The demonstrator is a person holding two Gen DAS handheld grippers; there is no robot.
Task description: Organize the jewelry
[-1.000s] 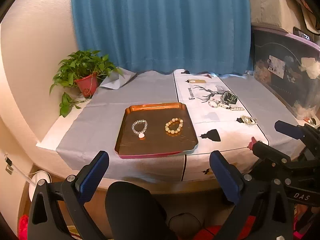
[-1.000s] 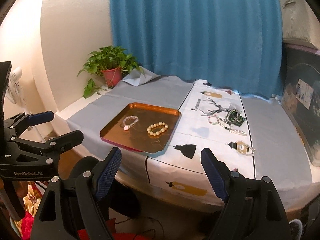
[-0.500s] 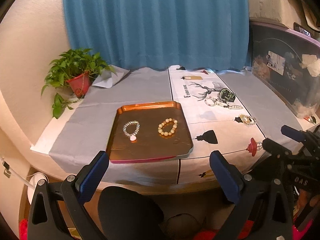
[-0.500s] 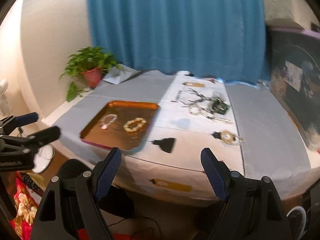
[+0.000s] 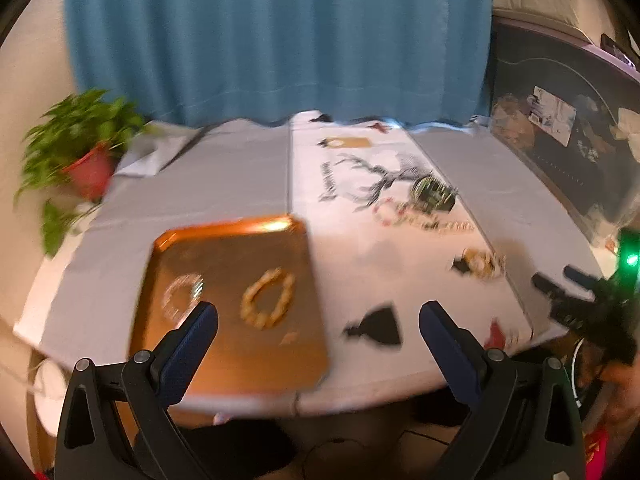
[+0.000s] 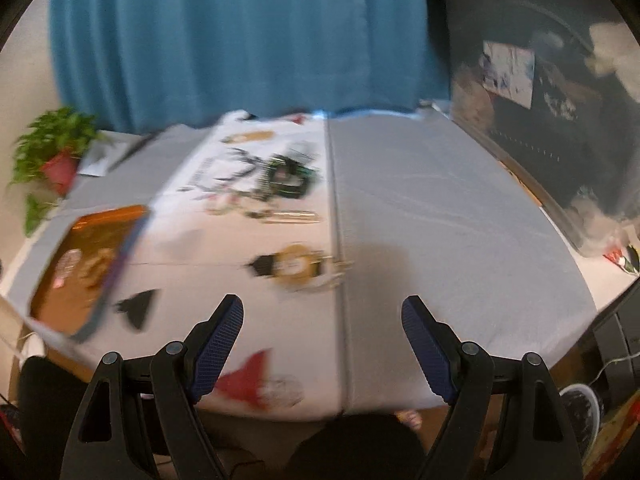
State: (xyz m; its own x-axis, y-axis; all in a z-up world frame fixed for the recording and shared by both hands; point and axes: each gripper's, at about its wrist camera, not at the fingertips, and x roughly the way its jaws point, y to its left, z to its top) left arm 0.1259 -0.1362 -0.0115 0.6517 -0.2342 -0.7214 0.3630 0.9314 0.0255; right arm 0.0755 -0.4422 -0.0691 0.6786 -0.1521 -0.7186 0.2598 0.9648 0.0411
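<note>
Both views are motion-blurred. A copper tray (image 5: pixel 224 360) (image 6: pixel 96 224) lies near the table's front left, holding a yellow bead bracelet (image 5: pixel 269 298) and a pale bead bracelet (image 5: pixel 182 294). Loose on the white printed cloth lie a gold piece (image 6: pixel 298 266) (image 5: pixel 480 262), a dark green bracelet (image 6: pixel 288 176) (image 5: pixel 432 192) and a chain (image 6: pixel 288 216) (image 5: pixel 424 220). My left gripper (image 5: pixel 318 326) hovers open over the tray's near edge, nothing between its fingers. My right gripper (image 6: pixel 322 328) stands open just short of the gold piece, also holding nothing. It shows at the far right (image 5: pixel 568 284) in the left wrist view.
A potted plant (image 5: pixel 76 152) (image 6: pixel 52 152) stands at the back left. A blue curtain (image 5: pixel 280 40) hangs behind the table. A dark storage bin (image 5: pixel 560 140) (image 6: pixel 560 100) lines the right side. The table's front edge lies just under both grippers.
Both grippers have come forward and down over the table's front edge. The right one swung rightward, so the gold piece now lies ahead of it. Both stayed open.
</note>
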